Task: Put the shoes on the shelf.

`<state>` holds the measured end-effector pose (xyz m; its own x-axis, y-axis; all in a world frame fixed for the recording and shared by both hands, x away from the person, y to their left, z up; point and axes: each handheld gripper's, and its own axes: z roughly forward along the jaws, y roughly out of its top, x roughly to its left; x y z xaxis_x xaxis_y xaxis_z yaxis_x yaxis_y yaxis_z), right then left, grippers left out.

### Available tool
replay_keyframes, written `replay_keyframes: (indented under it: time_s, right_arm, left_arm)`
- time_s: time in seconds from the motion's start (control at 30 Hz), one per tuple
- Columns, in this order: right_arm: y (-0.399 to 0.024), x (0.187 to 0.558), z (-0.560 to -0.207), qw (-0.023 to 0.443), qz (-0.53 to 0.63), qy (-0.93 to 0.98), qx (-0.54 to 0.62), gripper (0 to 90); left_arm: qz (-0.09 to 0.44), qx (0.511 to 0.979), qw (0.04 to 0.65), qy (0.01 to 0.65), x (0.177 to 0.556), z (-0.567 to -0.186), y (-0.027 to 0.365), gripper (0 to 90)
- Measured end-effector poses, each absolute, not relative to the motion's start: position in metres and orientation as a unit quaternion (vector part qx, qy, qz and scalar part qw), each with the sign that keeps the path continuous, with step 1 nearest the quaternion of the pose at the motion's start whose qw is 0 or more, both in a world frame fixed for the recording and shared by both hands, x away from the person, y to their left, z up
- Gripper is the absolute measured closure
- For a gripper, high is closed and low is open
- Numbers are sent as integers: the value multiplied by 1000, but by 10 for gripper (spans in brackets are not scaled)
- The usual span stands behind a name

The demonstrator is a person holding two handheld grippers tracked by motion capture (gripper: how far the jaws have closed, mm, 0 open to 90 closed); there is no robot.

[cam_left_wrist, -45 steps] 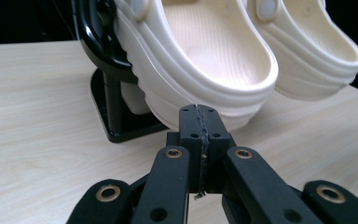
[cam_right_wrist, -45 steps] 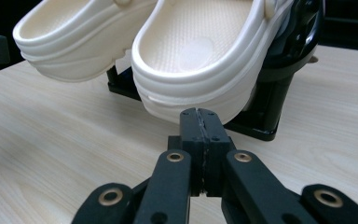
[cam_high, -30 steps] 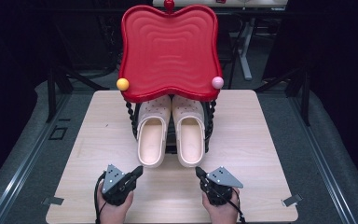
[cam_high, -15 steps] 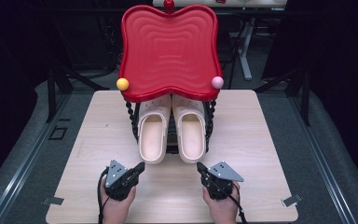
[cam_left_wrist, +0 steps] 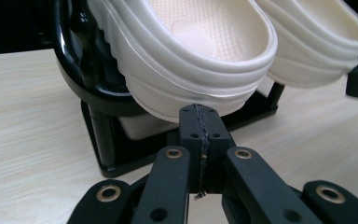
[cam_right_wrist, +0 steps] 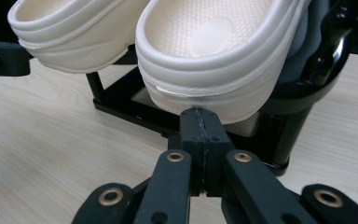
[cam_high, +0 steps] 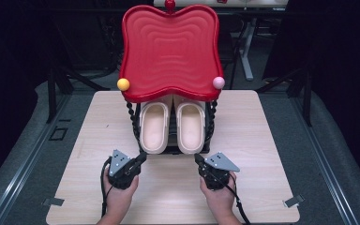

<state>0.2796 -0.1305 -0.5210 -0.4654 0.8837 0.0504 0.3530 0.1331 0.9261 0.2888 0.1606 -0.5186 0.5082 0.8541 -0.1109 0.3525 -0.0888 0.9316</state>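
Two cream clogs rest side by side, heels toward me, on the lower tier of a black rack (cam_high: pixel 133 123) under a red wavy tray (cam_high: pixel 169 49). The left clog (cam_high: pixel 154 127) (cam_left_wrist: pixel 186 51) has its heel just beyond my left gripper (cam_high: pixel 142 158) (cam_left_wrist: pixel 199 112), whose jaws are pressed together with nothing between them. The right clog (cam_high: pixel 190 127) (cam_right_wrist: pixel 214 51) hangs its heel just past my right gripper (cam_high: pixel 198 159) (cam_right_wrist: pixel 199 114), also shut and empty. Neither gripper touches a clog.
The rack stands mid-table on a light wooden table (cam_high: pixel 93 136). A yellow ball (cam_high: pixel 123 84) and a pink ball (cam_high: pixel 219 82) cap the tray's front corners. Black rack base bars (cam_right_wrist: pixel 130 114) lie low in front of the clogs. Dark floor surrounds the table.
Both hands have moved forward from the table's near edge toward the rack, so the gripper tips now sit close to the clogs' heels. Jaws stayed shut.
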Motion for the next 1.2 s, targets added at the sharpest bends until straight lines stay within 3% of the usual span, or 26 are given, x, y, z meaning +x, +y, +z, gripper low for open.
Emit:
replay_keyframes:
  time_s: [1.2]
  right_arm:
    - [-118,336,-513,274,482,695,458,900]
  left_arm:
    - [226,687,522,452,340,-516,141,900]
